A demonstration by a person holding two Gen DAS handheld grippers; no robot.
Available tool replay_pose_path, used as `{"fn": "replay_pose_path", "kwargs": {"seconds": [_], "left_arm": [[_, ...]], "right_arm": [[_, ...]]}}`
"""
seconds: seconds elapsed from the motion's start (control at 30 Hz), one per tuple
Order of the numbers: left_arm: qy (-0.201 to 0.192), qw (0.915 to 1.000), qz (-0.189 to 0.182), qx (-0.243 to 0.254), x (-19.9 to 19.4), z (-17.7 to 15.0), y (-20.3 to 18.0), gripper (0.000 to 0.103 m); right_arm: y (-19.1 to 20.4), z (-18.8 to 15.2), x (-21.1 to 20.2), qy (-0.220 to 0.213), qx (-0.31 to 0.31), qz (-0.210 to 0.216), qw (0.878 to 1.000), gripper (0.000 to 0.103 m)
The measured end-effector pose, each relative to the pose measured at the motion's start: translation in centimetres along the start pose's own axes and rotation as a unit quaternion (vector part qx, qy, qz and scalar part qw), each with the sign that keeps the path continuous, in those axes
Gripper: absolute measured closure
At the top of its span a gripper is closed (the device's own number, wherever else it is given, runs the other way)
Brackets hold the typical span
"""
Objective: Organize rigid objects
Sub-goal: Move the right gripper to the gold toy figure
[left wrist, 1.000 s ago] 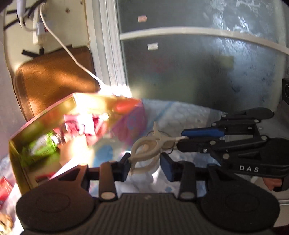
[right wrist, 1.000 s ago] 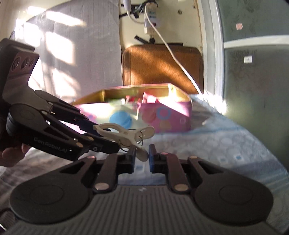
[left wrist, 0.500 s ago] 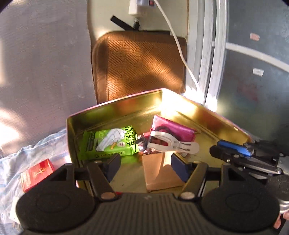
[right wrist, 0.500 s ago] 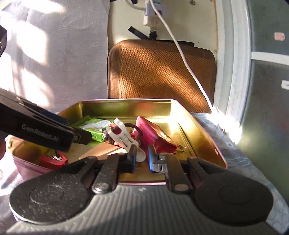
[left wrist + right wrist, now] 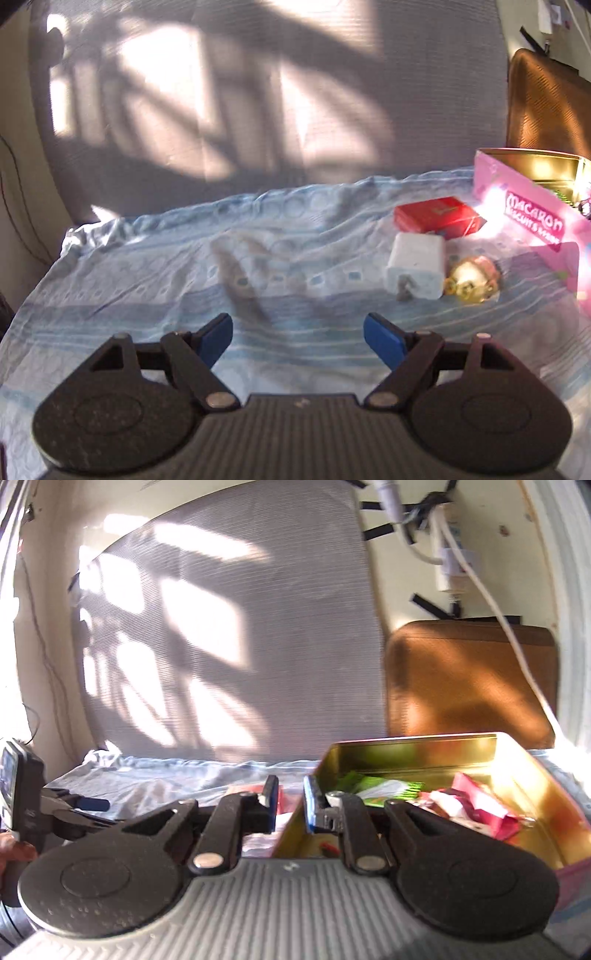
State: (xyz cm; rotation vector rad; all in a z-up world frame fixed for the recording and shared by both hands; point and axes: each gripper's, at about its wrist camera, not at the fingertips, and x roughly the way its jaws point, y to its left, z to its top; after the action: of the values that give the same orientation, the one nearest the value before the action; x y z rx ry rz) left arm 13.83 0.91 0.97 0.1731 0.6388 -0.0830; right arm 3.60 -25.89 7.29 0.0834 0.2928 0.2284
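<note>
My left gripper (image 5: 298, 336) is open and empty above the blue patterned cloth (image 5: 155, 280). To its right lie a red box (image 5: 436, 218), a white charger block (image 5: 415, 266) and a small round gold object (image 5: 474, 277), beside the pink Macaron tin (image 5: 532, 218). My right gripper (image 5: 290, 805) is open and empty over the near left corner of the gold-lined tin (image 5: 517, 760). The tin holds a green packet (image 5: 380, 783) and pink-red items (image 5: 476, 808). The left gripper (image 5: 70, 812) shows at the left of the right wrist view.
A grey mesh chair back (image 5: 236, 635) stands behind the cloth. A brown cushion (image 5: 469, 679) leans on the wall behind the tin, with a white cable (image 5: 517, 642) hanging over it.
The white clip that my right gripper held is no longer in its fingers; the gripper has opened. My left gripper has swung left, away from the tin, toward the loose objects on the cloth.
</note>
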Motion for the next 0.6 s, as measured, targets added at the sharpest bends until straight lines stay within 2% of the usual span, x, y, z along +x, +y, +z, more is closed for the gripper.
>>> {"fn": "replay_pose_path", "kwargs": {"seconds": [0.13, 0.23, 0.4, 0.47, 0.6], "left_arm": [[0.017, 0.9991, -0.001, -0.038, 0.6, -1.4, 2.3, 0.022], [0.011, 0.9984, -0.004, -0.055, 0.4, -1.5, 3.0, 0.019], [0.028, 0.9966, -0.01, -0.076, 1.1, -1.6, 3.4, 0.018], [0.028, 0.9965, -0.012, -0.078, 1.3, -1.5, 3.3, 0.018], [0.023, 0.997, -0.013, -0.073, 1.2, -1.6, 3.2, 0.018]], "right_arm": [[5.2, -2.0, 3.4, 0.042, -0.023, 0.029, 0.998, 0.085], [7.6, -3.6, 5.5, 0.07, -0.043, 0.023, 0.996, 0.082], [8.6, -4.2, 8.9, 0.099, -0.07, -0.005, 0.993, 0.055], [8.4, -3.8, 10.7, 0.111, -0.071, -0.013, 0.991, 0.051], [7.6, -4.0, 15.2, 0.168, -0.059, -0.022, 0.984, 0.046]]}}
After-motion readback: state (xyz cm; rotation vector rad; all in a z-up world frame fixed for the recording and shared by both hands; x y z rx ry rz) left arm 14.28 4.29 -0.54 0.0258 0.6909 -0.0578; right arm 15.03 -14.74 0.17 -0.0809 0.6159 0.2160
